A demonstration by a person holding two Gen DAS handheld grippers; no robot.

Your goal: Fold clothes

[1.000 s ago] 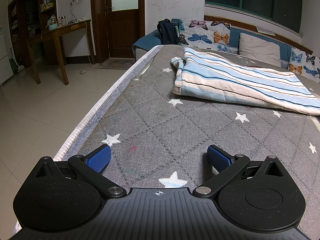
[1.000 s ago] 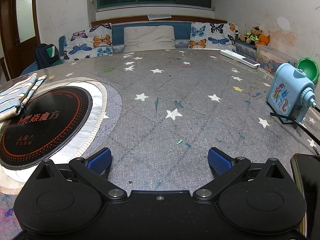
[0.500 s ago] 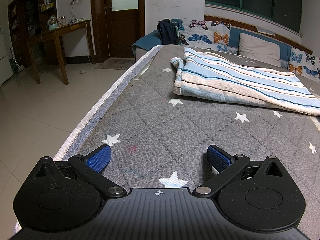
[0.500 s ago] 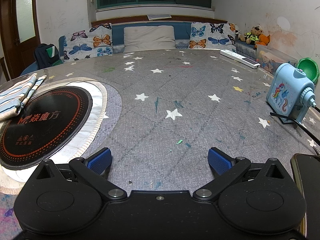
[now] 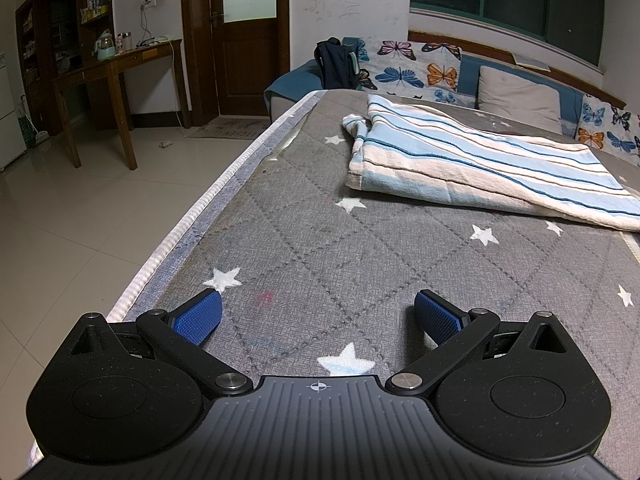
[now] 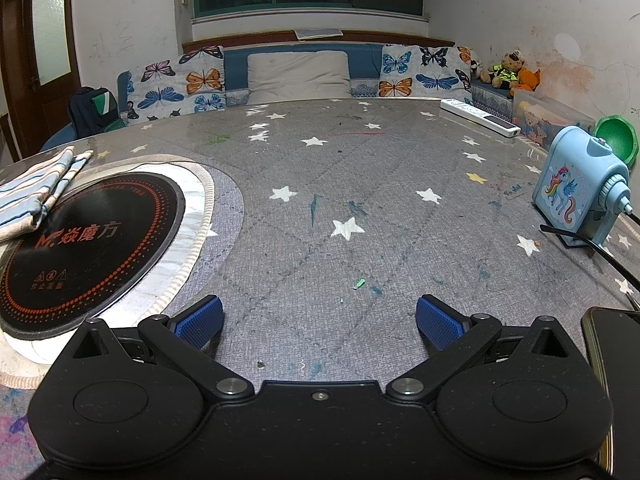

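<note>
A folded cloth with blue, white and beige stripes [image 5: 472,164] lies on the grey star-patterned table cover [image 5: 320,240], ahead and to the right of my left gripper [image 5: 316,314]. That gripper is open, empty and low over the table near its left edge. In the right wrist view the cloth's end [image 6: 36,192] shows at the far left, overlapping a black round cooktop [image 6: 88,240]. My right gripper [image 6: 318,316] is open and empty, low over the table, well right of the cloth.
A blue unicorn pencil sharpener [image 6: 580,188] with a black cable stands at the right, and a phone [image 6: 612,364] lies by the right gripper. A white power strip [image 6: 480,118] lies far right. The table's edge [image 5: 192,224] drops to tiled floor at left. A butterfly-print sofa [image 6: 300,76] stands behind.
</note>
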